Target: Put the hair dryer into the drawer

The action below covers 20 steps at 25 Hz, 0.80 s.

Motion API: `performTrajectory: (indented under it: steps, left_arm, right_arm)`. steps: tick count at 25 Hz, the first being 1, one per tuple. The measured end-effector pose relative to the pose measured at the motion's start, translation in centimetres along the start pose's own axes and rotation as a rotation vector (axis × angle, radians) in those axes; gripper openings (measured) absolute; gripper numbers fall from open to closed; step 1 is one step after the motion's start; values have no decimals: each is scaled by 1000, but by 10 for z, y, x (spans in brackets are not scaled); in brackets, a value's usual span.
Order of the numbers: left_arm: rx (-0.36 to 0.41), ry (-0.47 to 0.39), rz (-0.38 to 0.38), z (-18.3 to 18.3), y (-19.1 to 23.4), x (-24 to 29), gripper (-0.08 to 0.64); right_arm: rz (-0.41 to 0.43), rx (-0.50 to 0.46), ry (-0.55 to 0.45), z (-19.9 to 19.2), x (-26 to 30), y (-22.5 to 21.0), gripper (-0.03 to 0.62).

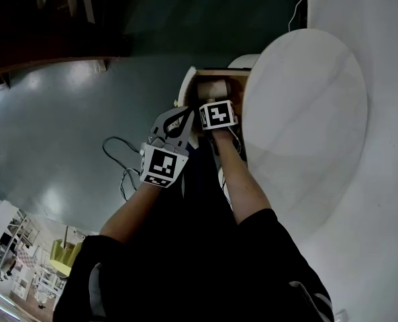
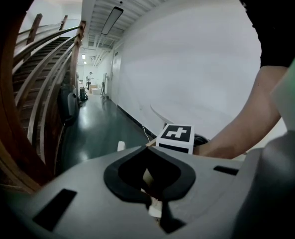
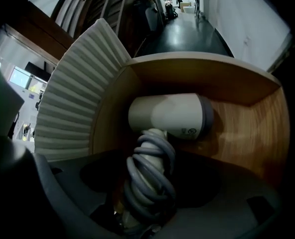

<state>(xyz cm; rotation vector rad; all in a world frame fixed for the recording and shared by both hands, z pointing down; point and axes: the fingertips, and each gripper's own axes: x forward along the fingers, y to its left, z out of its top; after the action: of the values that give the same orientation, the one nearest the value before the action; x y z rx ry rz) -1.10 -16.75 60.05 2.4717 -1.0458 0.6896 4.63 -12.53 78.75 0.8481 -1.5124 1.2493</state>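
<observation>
Grey cord [image 3: 137, 185] is wound in thick loops around the dryer's pale handle [image 3: 151, 138], and that handle stands between the right gripper's [image 3: 152, 176] jaws. They are spread wide, with a dark gap on either side, so the pads do not press on it. Past the handle, the dryer's [image 3: 167, 116] barrel is a smooth, off-white cylinder lying crosswise on the floor of the drawer [image 3: 251, 128], with a grey ring at its right end and a small round mark printed beside the ring. The drawer is bare brown wood with upright walls, and a ribbed white panel [image 3: 67, 103] stands just left of it. In the head view the right gripper points steeply down into the open drawer, its marker cube [image 1: 217, 115] above the dryer. The left gripper [image 1: 183, 123] hangs just beside it to the left, outside the drawer. Its jaws are closed, tips meeting, and something pale shows through the gap between the black pads, too little of it to name. A round white table top [image 1: 306, 113] overhangs the drawer's right side. Farther left, a thin cable [image 1: 118, 153] trails over the glossy dark floor [image 1: 64, 126].
</observation>
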Motion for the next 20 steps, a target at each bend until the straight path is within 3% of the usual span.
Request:
performTrajectory:
  steps: [4,12,13,15,20]
  left_arm:
    - [12,-24,6,10,-4,-6,6]
    - [15,-81,30,32,-6,-28,7]
    - [13,-94,34,37,-6,-32,6]
    - [10,-116,45,46,-6,-40,6]
    - [39,-163,62,66,-8,-59,6]
  right_arm:
    - [-42,-22,-53,0,-18,3,339]
    - [-162,-150,-288,24,-83,30,336]
    - [-179,-167,-328,28,-94,34,319]
    - [-228,-200,-407,35,-118,36,126]
    - [-289,-224,-564,48,-174,37,34]
